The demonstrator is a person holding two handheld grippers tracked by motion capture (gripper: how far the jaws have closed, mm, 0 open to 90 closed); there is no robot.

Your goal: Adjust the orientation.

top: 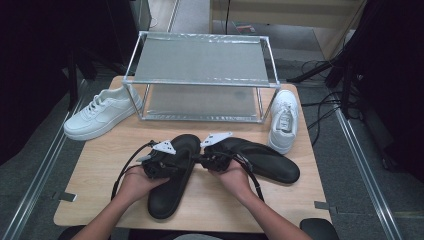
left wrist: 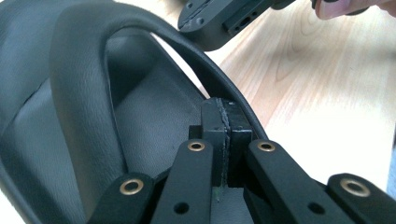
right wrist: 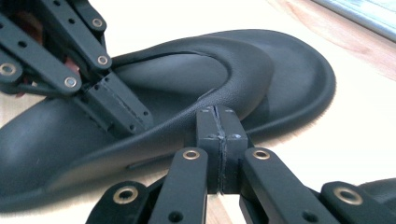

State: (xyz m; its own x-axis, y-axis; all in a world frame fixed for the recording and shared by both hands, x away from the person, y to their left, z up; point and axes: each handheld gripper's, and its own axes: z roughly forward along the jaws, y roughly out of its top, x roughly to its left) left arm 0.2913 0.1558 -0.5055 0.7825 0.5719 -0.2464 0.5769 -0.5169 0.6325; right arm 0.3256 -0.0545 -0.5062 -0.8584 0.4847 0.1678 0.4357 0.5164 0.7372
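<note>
- While both claws pinch the left slipper, left claw on its strap, it could twist free.
- Right claw, shut nearby, may drag it across the counter.

Dim high view with dark edges, gripper views bright, tabletop glare, soft focus

You have two black slippers: the left slipper and the right slipper, both plain matte black without pattern. Each claw, left claw and right claw, is black with brass-coloured rivets. The desk shows light wood grain. Two sneakers, one at left and one at right, are white. The rack is silver-grey.
</note>
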